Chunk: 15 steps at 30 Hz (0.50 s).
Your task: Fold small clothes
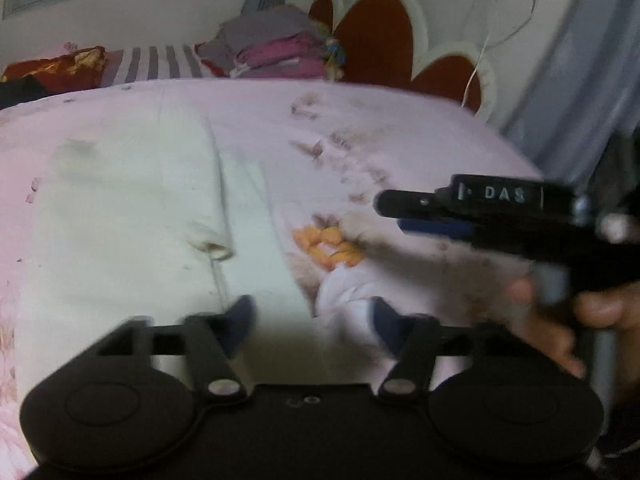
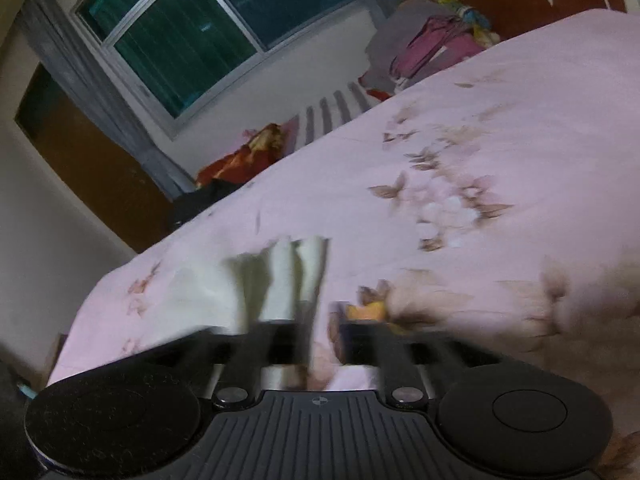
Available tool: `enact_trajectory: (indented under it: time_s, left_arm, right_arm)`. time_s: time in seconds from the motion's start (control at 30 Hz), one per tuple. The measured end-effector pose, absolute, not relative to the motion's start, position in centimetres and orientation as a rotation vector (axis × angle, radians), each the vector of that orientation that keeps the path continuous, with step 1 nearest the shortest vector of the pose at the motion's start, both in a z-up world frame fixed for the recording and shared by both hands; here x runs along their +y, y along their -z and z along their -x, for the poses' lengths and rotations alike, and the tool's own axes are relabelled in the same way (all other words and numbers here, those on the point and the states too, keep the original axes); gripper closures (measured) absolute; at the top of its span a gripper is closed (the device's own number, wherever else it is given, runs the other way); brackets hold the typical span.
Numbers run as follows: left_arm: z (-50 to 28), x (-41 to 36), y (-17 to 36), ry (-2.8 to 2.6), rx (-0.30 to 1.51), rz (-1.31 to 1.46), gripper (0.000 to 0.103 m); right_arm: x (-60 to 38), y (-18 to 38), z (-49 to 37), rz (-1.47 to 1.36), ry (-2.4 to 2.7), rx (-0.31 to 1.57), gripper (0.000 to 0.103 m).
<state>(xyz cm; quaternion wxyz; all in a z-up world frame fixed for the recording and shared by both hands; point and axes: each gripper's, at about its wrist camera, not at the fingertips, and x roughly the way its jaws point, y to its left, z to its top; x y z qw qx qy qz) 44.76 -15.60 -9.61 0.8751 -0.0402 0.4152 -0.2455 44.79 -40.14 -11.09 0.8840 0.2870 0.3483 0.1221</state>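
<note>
Both the left gripper (image 1: pixel 312 320) and right gripper (image 2: pixel 320 332) stand apart, empty. A pale cream folded cloth (image 1: pixel 140 220) lies flat on the pink floral bedsheet (image 1: pixel 400 128)

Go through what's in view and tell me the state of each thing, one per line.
Left gripper: open, nothing between its fingers.
Right gripper: open, holding nothing.
White garment: lying flat on the bed, released.
Pink bedsheet: spread out.
Clothes pile: stacked by the headboard.
Window: shut.
</note>
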Motion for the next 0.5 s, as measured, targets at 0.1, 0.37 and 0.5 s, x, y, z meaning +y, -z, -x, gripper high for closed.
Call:
enact_trajectory:
  time_s: [0.1, 0.37, 0.5]
  left_arm:
    - [-43.7, -11.4, 7.7, 0.434, 0.767, 0.114, 0.046]
    - [-48.0, 1.0, 9.2, 0.143, 0.797, 0.312, 0.047]
    - [-49.0, 1.6, 10.8, 0.158, 0.82, 0.285, 0.048]
  right_arm:
    - [-40.6, 10.8, -44.3, -0.614, -0.302, 0.696, 0.045]
    - [-33.6, 12.1, -48.3, -0.649, -0.51, 0.784, 0.045]
    - [-30.6, 13.8, -49.8, -0.662, -0.529, 0.865, 0.046]
